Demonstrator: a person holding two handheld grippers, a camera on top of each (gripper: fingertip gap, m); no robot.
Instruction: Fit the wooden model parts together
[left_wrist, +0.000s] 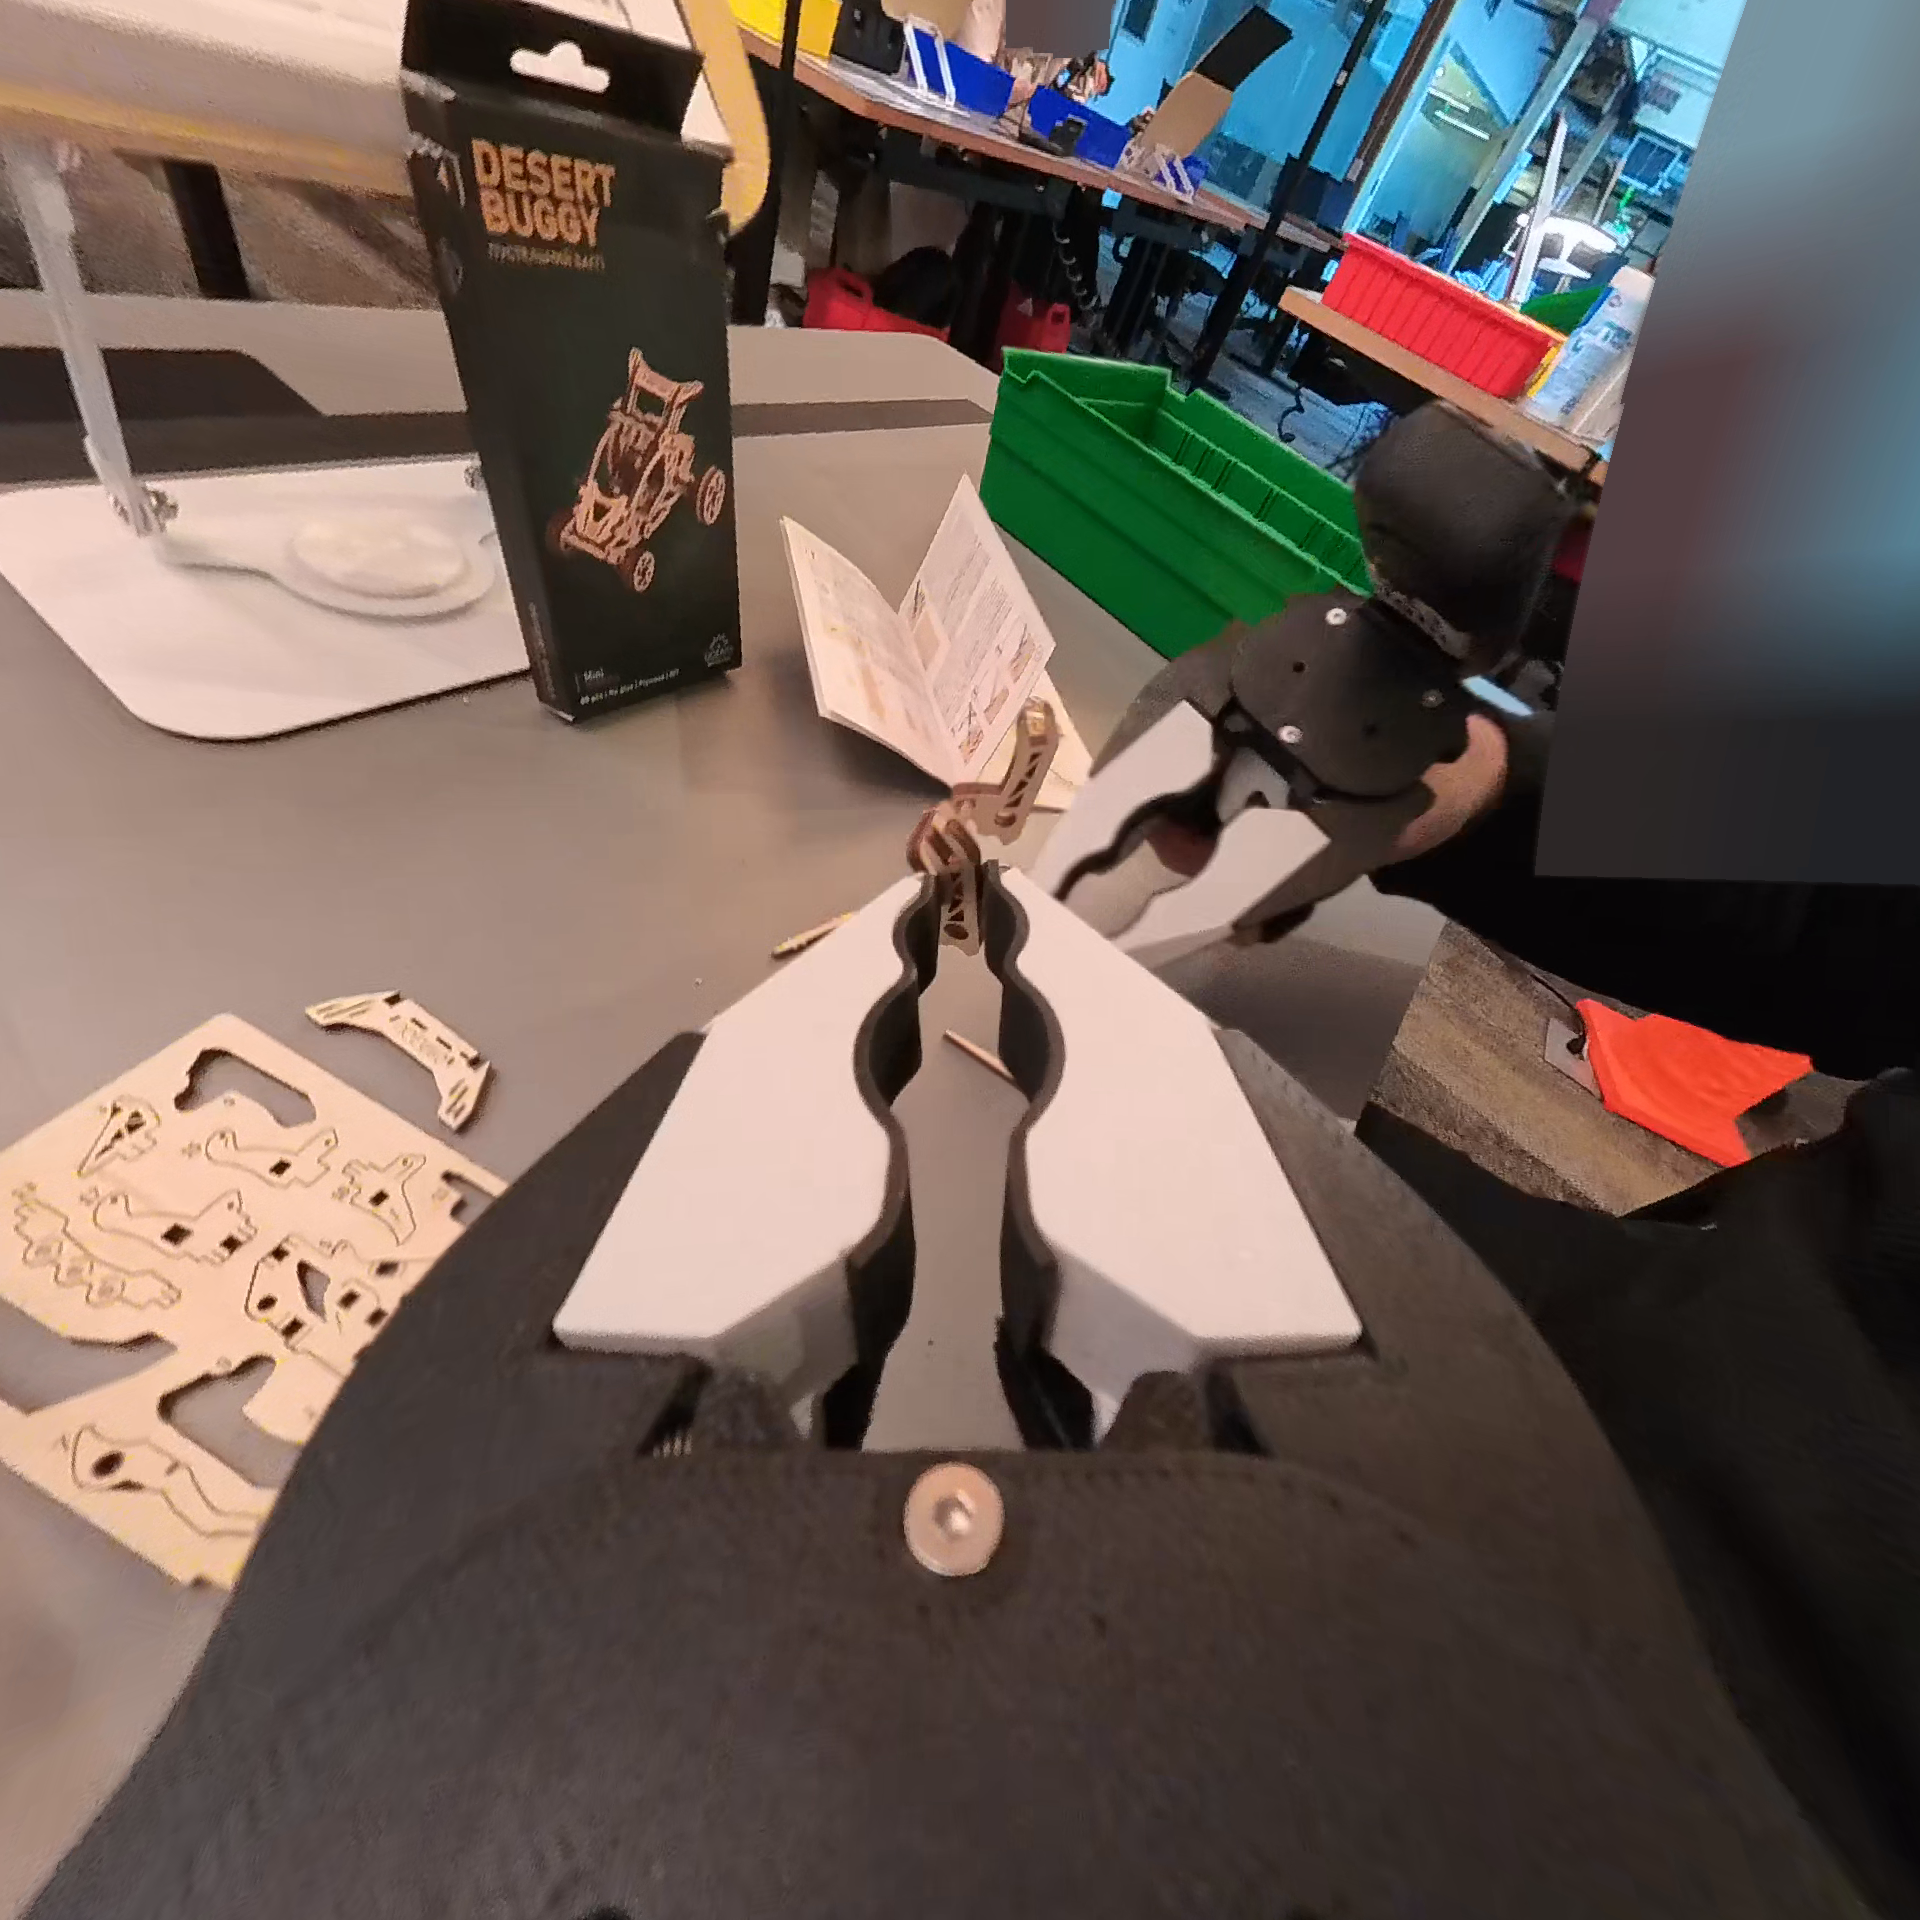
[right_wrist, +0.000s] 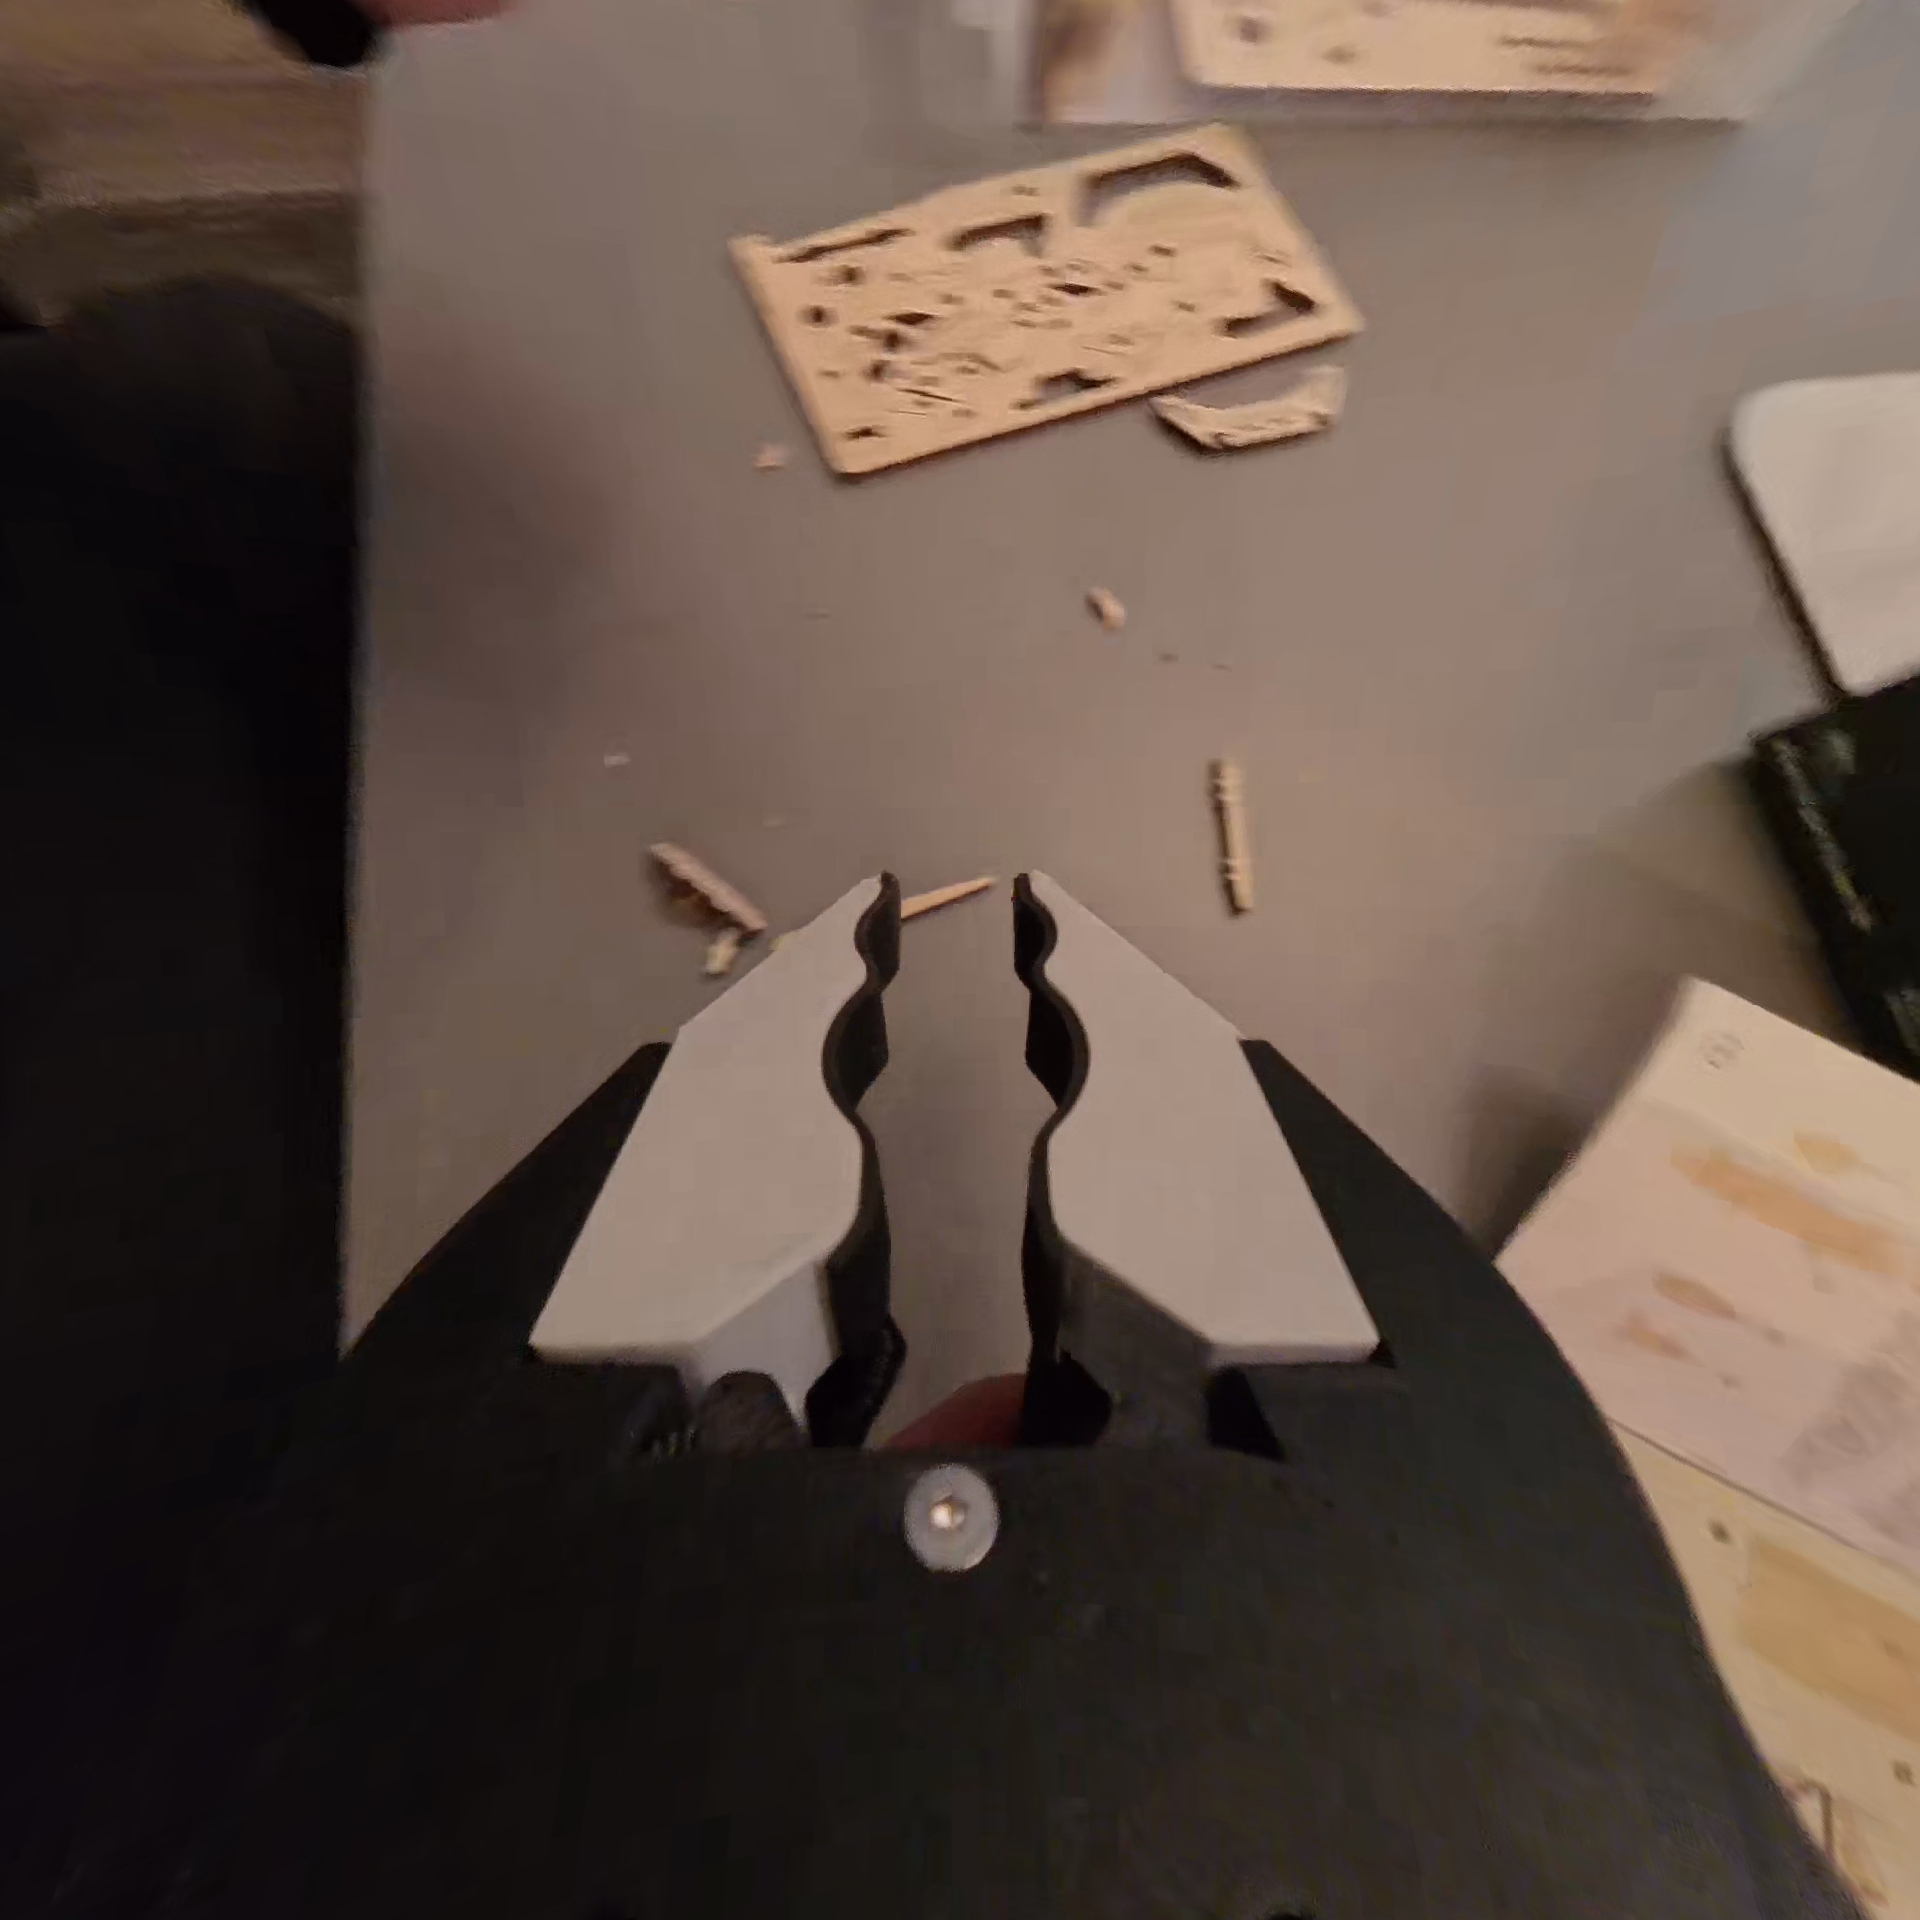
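Left gripper (left_wrist: 957, 883): jaws pinched a wooden assembly (left_wrist: 961, 831) above the counter (left_wrist: 468, 883).
Right gripper (right_wrist: 951, 883): jaws spread, bare, over a toothpick (right_wrist: 945, 899).

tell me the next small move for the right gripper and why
Probably ease the right gripper down and close on the thin wooden pin lying on the table at its open fingertips. It holds nothing, while the left gripper already pinches the joined wooden parts upright, seemingly awaiting another piece.
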